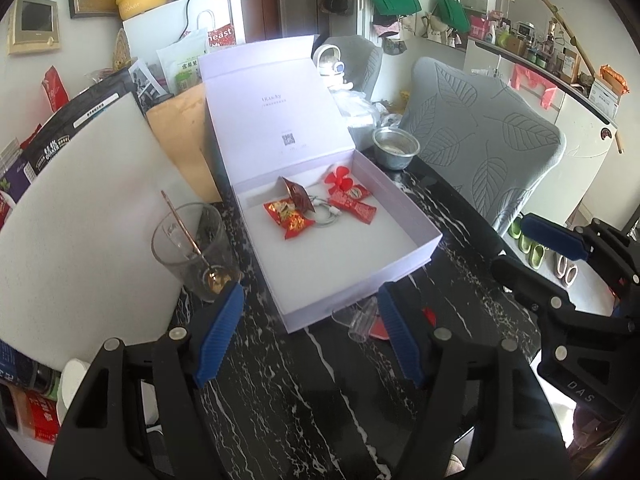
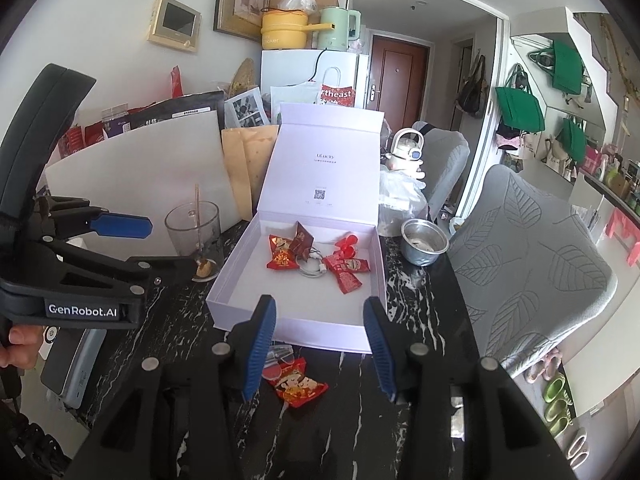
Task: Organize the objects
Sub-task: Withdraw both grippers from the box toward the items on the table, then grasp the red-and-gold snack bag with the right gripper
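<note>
Right wrist view: my right gripper (image 2: 316, 344) wide, empty, above snack packet (image 2: 298, 385) on desk (image 2: 404, 380). Packet light, crinkly, slippery; pinch sealed edge. Left gripper (image 1: 310, 332) also wide.

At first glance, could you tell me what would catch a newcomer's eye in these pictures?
The open white box at the middle of the black marble table stands out, with red snack packets and a white cable inside. One more red packet lies on the table outside the box, between the fingers of the open right gripper. A glass with a spoon stands left of the box.
</note>
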{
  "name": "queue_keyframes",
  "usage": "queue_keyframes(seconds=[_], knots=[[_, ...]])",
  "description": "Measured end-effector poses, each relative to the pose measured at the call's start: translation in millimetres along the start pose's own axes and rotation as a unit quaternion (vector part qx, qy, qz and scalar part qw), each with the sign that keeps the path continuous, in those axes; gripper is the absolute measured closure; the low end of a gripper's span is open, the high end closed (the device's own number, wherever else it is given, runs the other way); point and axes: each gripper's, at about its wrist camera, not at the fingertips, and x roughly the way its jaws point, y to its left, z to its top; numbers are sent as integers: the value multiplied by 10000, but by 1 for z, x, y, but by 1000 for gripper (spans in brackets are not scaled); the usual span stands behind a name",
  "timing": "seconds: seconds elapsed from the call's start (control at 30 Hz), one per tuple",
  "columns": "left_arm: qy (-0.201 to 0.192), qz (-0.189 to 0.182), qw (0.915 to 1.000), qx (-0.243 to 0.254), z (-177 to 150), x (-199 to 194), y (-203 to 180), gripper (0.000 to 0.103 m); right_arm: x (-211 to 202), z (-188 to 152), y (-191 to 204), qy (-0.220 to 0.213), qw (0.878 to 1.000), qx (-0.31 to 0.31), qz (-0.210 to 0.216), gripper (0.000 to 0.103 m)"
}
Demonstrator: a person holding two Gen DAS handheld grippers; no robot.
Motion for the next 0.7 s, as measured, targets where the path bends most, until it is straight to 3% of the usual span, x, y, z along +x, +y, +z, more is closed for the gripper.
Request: queue_keyframes(seconds=[0.7], knots=[[802,-290,9963,50,-55,57,-16,34,45,-72,-1,527,9967,226,569,53]])
